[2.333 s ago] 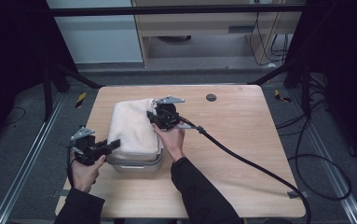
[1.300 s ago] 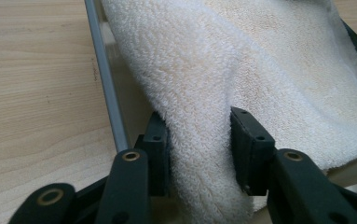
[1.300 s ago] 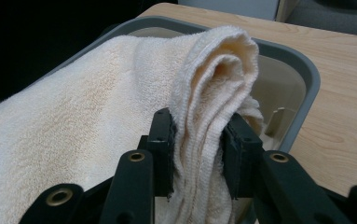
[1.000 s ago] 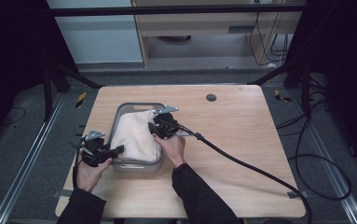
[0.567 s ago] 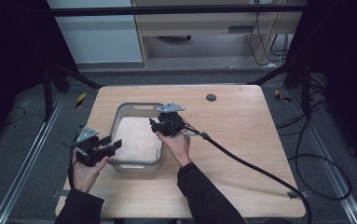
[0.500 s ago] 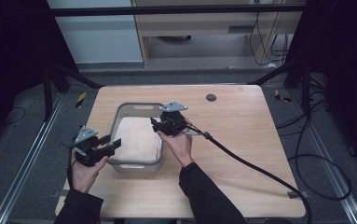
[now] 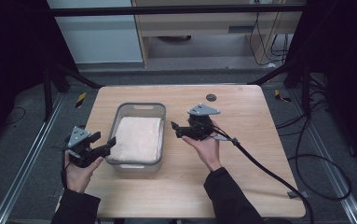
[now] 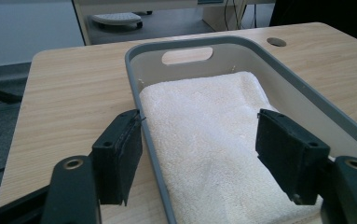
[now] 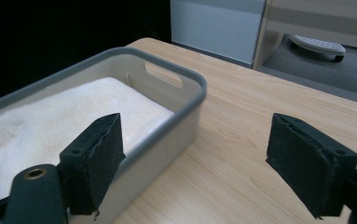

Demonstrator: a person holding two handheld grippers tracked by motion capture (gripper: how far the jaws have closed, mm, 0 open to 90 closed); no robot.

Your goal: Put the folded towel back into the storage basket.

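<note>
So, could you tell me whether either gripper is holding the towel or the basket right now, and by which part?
Nothing is held. The left gripper and right gripper are open and empty; the towel lies in the basket.

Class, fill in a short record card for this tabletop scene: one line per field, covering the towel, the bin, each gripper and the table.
Towel: folded white towel, lying flat inside the bin
Bin: grey plastic bin with handle cut-outs, standing on the table
Left gripper: left gripper at the bin's near left corner, jaws just opened, nothing held
Right gripper: right gripper to the right of the bin, jaws just opened wide, nothing between them
Table: wooden table with a round cable hole near its far edge
</note>
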